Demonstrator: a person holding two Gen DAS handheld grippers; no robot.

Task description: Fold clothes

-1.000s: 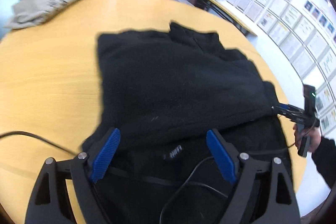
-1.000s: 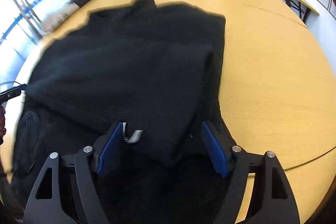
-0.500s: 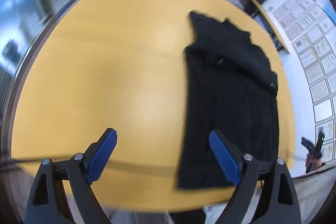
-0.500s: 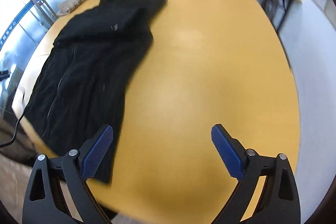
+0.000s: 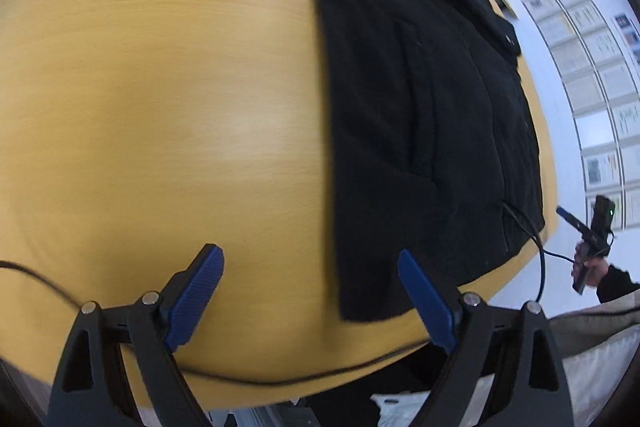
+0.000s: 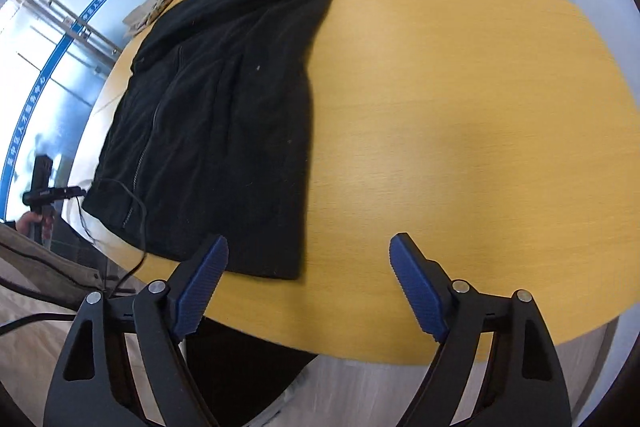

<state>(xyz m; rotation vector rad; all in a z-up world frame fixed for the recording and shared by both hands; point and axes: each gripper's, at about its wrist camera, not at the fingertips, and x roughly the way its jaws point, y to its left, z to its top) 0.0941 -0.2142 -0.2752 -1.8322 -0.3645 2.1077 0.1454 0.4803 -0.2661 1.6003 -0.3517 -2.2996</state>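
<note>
an office or public service hall: a big round wooden table [image 6: 460, 87], rows of framed notices [image 5: 592, 27] on the wall beside it, glass doors [image 6: 60, 11] with blue banding behind it.

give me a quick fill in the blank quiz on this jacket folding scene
1. The jacket on the table is ____ in colour.
2. The jaws of the right gripper stand ____, holding nothing.
3. In the left wrist view, the jacket lies toward the ____ side of the wooden top.
4. A thin black ____ trails across the jacket's hem near the table edge.

Missing words: black; open; right; cable
</note>
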